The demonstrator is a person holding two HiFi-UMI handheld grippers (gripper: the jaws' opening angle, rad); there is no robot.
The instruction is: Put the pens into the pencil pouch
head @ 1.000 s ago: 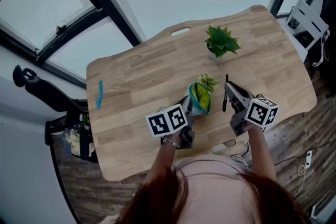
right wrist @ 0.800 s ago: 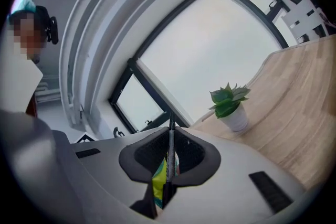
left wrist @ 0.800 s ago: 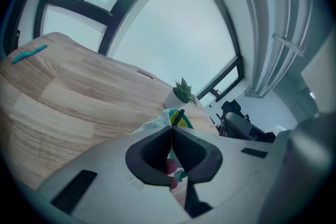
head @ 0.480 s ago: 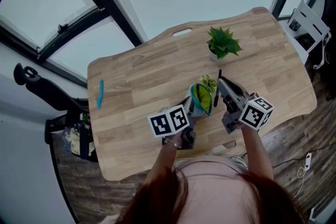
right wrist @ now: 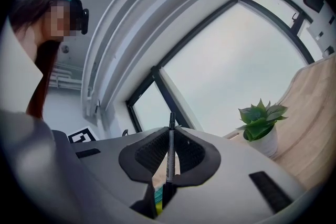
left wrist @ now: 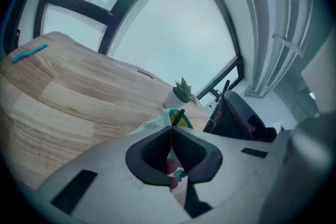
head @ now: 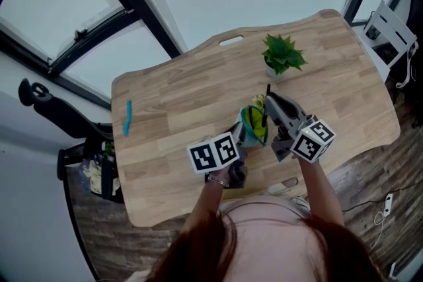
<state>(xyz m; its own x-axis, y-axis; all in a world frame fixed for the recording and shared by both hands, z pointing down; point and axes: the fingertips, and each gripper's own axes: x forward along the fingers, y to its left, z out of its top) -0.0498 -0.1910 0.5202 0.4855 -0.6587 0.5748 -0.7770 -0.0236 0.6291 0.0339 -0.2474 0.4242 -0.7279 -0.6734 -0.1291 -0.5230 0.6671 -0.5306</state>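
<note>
Swinging in from the side, the right tongs (head: 269, 107) have closed the gap to the pencil pouch (head: 253, 123). A second ago they stood well clear of its right edge in the head view; now they sit right against that edge. The black pen (head: 266, 102) they carry has come across with them and now crosses the pouch's mouth. The right tongs' jaws are only partly closed, pinched on the pen's barrel. In the right gripper view the pen (right wrist: 169, 147) stands upright between the pads, and a strip of the pouch's yellow and teal shows just below its lower end.

The left tongs (head: 238, 137) have not shifted. They are shut tight on the pouch's near rim and hold the mouth up and open. In the left gripper view the fabric (left wrist: 157, 124) bunches right at the closed tips of the left tongs (left wrist: 170, 131).

For the task this looks like the approach finished and the insertion about to start: the pen tip seems lined up with the opening but not yet down inside.

A thin teal thing (head: 127, 117), possibly another pen, lies on the surface (head: 185, 86) far to the pouch's left, so more may remain. The potted plant (head: 281, 56) stands beyond the pouch, clear of it.
</note>
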